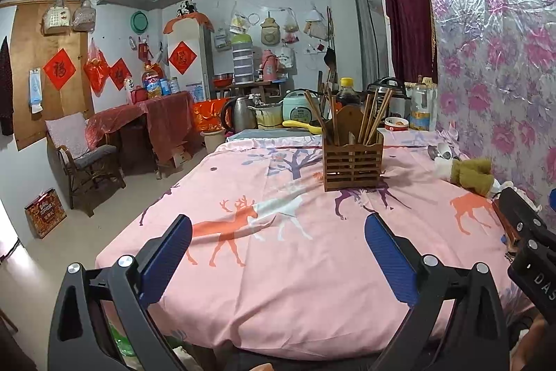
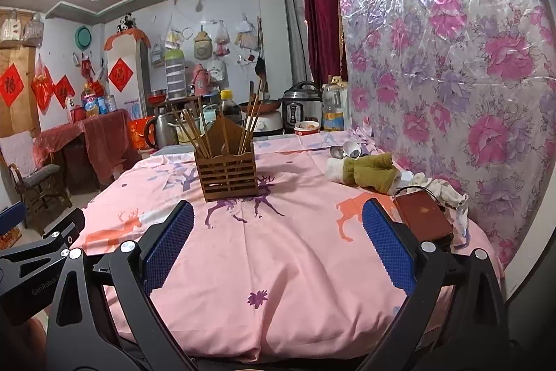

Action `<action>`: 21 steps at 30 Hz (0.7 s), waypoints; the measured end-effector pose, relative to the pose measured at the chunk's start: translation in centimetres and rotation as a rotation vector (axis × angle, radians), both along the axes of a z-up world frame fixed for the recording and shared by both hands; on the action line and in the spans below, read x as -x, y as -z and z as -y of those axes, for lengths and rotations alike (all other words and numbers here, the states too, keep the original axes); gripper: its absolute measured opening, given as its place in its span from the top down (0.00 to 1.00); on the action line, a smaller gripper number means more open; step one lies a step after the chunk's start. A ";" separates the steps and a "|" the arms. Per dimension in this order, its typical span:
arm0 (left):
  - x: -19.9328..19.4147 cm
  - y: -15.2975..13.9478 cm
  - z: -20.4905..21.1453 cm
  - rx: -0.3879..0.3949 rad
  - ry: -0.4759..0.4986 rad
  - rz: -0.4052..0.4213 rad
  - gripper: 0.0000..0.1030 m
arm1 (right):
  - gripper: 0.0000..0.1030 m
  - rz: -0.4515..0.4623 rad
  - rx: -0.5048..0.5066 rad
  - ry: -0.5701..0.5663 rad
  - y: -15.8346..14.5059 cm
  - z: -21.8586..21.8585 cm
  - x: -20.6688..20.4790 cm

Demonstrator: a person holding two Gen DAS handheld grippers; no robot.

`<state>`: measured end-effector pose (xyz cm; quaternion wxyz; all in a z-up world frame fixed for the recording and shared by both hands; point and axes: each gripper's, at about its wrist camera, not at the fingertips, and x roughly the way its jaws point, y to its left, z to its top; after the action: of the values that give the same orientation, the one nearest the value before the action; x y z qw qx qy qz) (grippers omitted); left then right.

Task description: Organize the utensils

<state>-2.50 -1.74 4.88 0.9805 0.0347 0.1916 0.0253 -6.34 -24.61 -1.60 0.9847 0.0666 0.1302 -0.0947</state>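
Observation:
A wooden slatted utensil holder (image 1: pixel 352 160) stands upright on the pink deer-print tablecloth (image 1: pixel 278 266), with several chopsticks (image 1: pixel 373 117) standing in its compartments. It also shows in the right wrist view (image 2: pixel 227 171) with its chopsticks (image 2: pixel 194 131). My left gripper (image 1: pixel 278 252) is open and empty, low over the near table edge, well short of the holder. My right gripper (image 2: pixel 278 249) is open and empty, also near the front edge, with the holder ahead and slightly left.
Rags (image 2: pixel 368 171), metal spoons and a white cup (image 2: pixel 347 150) lie by the floral wall on the right. A brown flat case (image 2: pixel 424 218) lies close to my right finger. Pots, a kettle and bottles (image 1: pixel 347 93) crowd the far table end. A chair (image 1: pixel 83 162) stands at left.

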 end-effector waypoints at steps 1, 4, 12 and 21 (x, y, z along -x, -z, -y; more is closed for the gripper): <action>-0.1 0.0 0.0 0.003 0.001 -0.003 0.05 | 0.09 0.001 0.002 -0.001 0.0 0.0 0.0; -0.1 0.0 0.0 0.007 0.002 -0.007 0.05 | 0.09 0.000 0.002 0.000 0.1 -0.1 0.0; -0.2 0.3 -0.1 0.007 0.006 -0.014 0.05 | 0.09 -0.003 0.006 -0.004 0.1 -0.3 -0.1; -0.2 0.3 -0.1 0.008 0.006 -0.015 0.05 | 0.09 -0.002 0.009 -0.006 0.1 -0.4 -0.1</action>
<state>-2.28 -1.65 4.55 0.9792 0.0315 0.1991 0.0211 -6.25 -24.24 -1.65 0.9851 0.0617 0.1311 -0.0925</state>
